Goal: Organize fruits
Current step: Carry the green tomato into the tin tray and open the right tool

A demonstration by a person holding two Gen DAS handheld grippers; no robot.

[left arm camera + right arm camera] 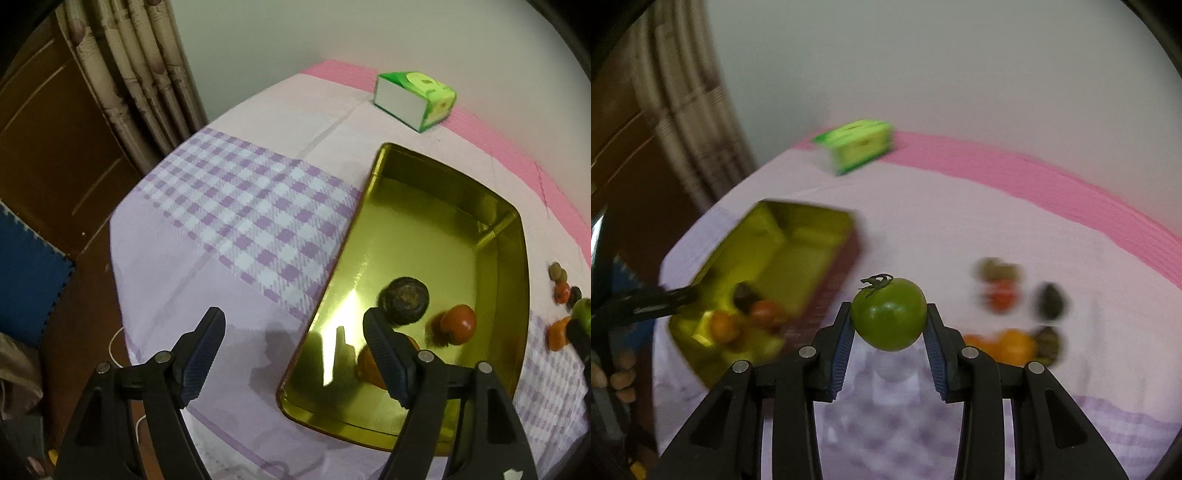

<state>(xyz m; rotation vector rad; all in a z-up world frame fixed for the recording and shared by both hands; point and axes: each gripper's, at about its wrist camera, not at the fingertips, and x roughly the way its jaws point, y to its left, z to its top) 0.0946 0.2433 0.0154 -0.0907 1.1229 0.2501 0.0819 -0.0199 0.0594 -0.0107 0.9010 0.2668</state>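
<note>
Beyond the green tomato (888, 314), blurred fruits (1012, 314) are perhaps oranges.

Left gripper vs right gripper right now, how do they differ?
The left gripper is open with nothing between its pads; the right gripper is shut on a green tomato. The left gripper hangs at the near edge of the gold tray, beside the fruit in it; the right gripper is over the cloth, clear of the tray. Both are black with blue ribbed pads and point downward.
</note>
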